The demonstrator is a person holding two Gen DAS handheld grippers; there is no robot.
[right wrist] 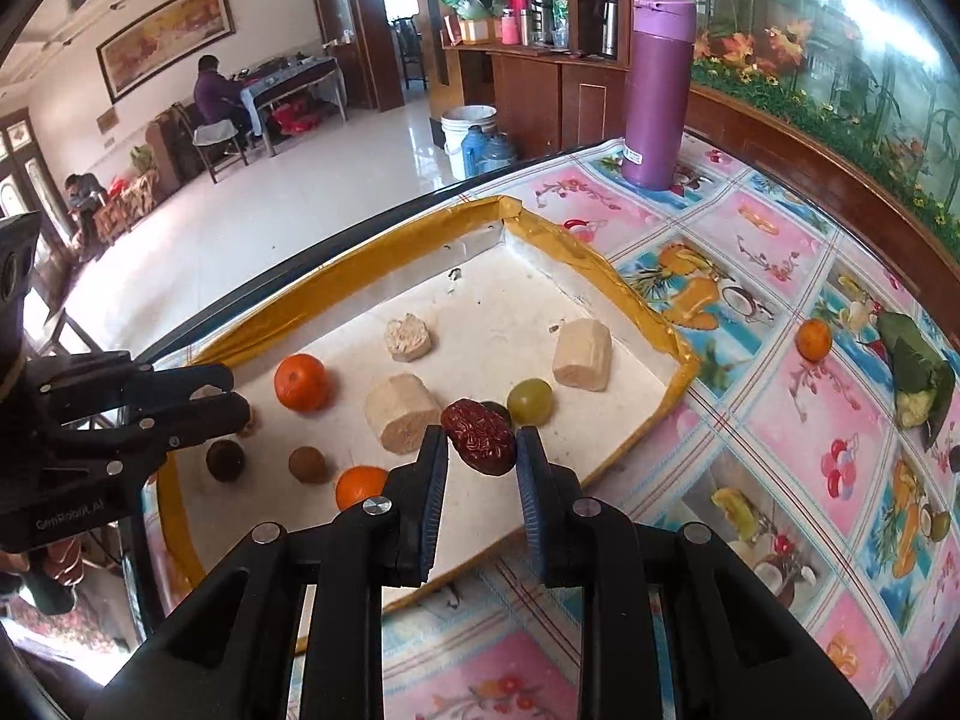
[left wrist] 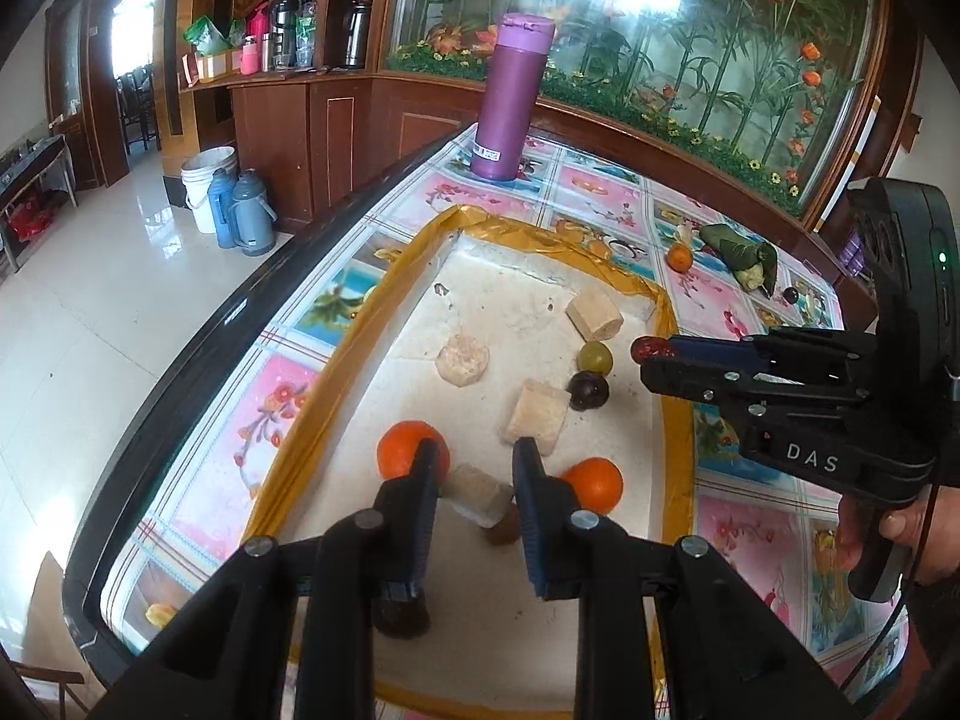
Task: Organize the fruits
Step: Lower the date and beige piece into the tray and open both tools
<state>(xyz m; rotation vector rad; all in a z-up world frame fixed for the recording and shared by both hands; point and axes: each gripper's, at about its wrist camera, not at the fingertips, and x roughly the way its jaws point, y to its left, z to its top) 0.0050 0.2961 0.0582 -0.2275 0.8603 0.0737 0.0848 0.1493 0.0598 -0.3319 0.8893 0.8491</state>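
A shallow white tray with a gold rim [left wrist: 516, 228] [right wrist: 606, 267] lies on the table. In it are two oranges [left wrist: 401, 447] [left wrist: 600, 483] [right wrist: 301, 382], a green grape [left wrist: 594, 356] [right wrist: 529, 401], a dark grape [left wrist: 588, 390], brown round fruits [right wrist: 225, 461] [right wrist: 307, 464] and several beige chunks [left wrist: 462, 359] [right wrist: 582, 354]. My right gripper [right wrist: 481, 447] [left wrist: 651, 351] is shut on a red date [right wrist: 479, 436] above the tray's near edge. My left gripper [left wrist: 474, 462] [right wrist: 228, 399] is open and empty over the tray, above a beige chunk [left wrist: 477, 495].
A purple flask [left wrist: 509, 99] [right wrist: 655, 93] stands at the table's far end. Outside the tray lie a small orange [left wrist: 680, 258] [right wrist: 813, 339], a green leaf-wrapped parcel [left wrist: 741, 255] [right wrist: 915, 369] and a dark grape [left wrist: 791, 295]. A planter wall borders the table on the right.
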